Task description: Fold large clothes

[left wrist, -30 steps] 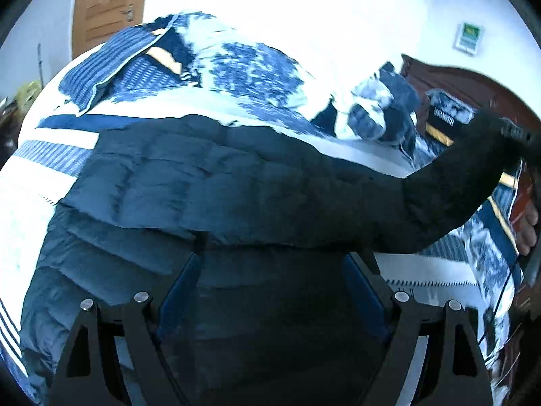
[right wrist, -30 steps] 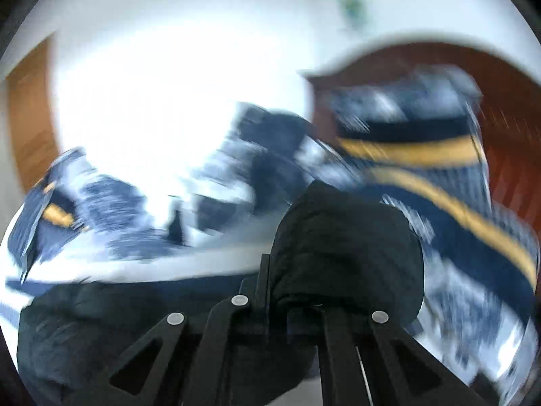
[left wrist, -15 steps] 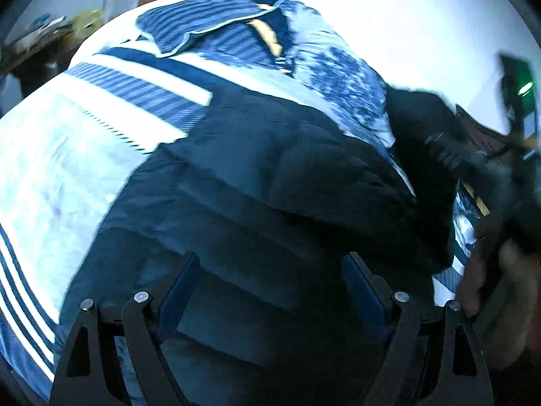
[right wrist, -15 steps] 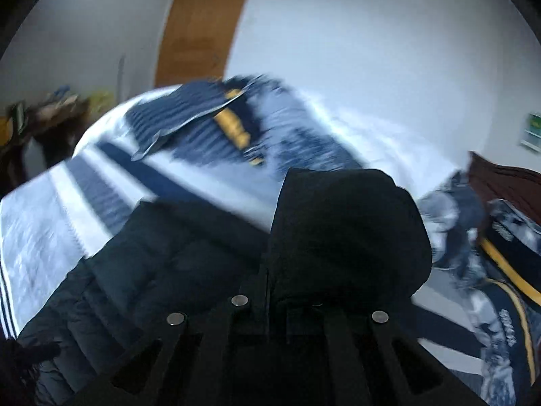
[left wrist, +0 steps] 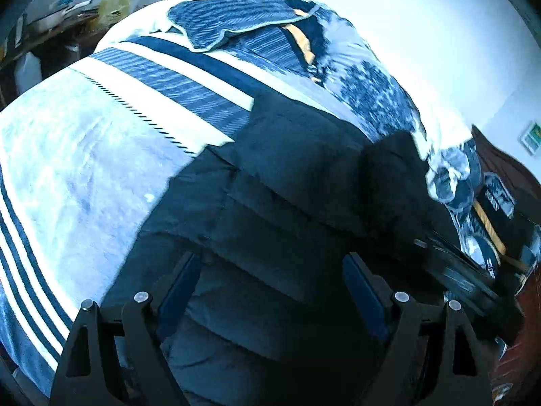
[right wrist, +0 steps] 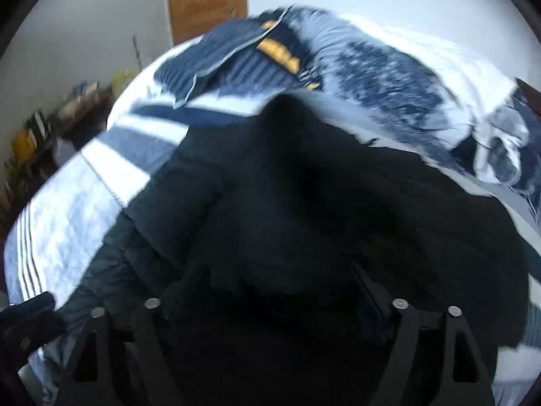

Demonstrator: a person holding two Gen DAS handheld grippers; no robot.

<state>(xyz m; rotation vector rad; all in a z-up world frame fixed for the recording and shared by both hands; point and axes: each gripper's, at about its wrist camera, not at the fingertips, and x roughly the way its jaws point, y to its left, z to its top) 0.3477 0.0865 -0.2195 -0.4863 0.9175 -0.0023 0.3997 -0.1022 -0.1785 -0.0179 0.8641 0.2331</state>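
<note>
A dark quilted puffer jacket point(left wrist: 270, 209) lies spread on the striped bed point(left wrist: 84, 176). Its sleeve point(left wrist: 392, 182) is folded over the jacket body. My left gripper point(left wrist: 270, 284) is open, its blue-padded fingers point(left wrist: 179, 284) hovering just above the jacket's lower part. In the right wrist view the jacket point(right wrist: 304, 203) fills the middle, with the sleeve end point(right wrist: 287, 115) lying across it. My right gripper point(right wrist: 270, 291) is open above the folded sleeve, holding nothing. The right gripper's body shows at the right edge of the left wrist view point(left wrist: 466, 277).
A blue striped pillow point(left wrist: 236, 20) and a rumpled blue-white quilt point(left wrist: 372, 88) lie at the far side of the bed. A wooden headboard point(left wrist: 500, 165) stands at right. A wooden door point(right wrist: 206, 0) and cluttered shelves point(right wrist: 37, 128) stand at left.
My right gripper carried the sleeve from the right across the jacket body, laid it down and opened. My left gripper stayed open over the jacket's lower part.
</note>
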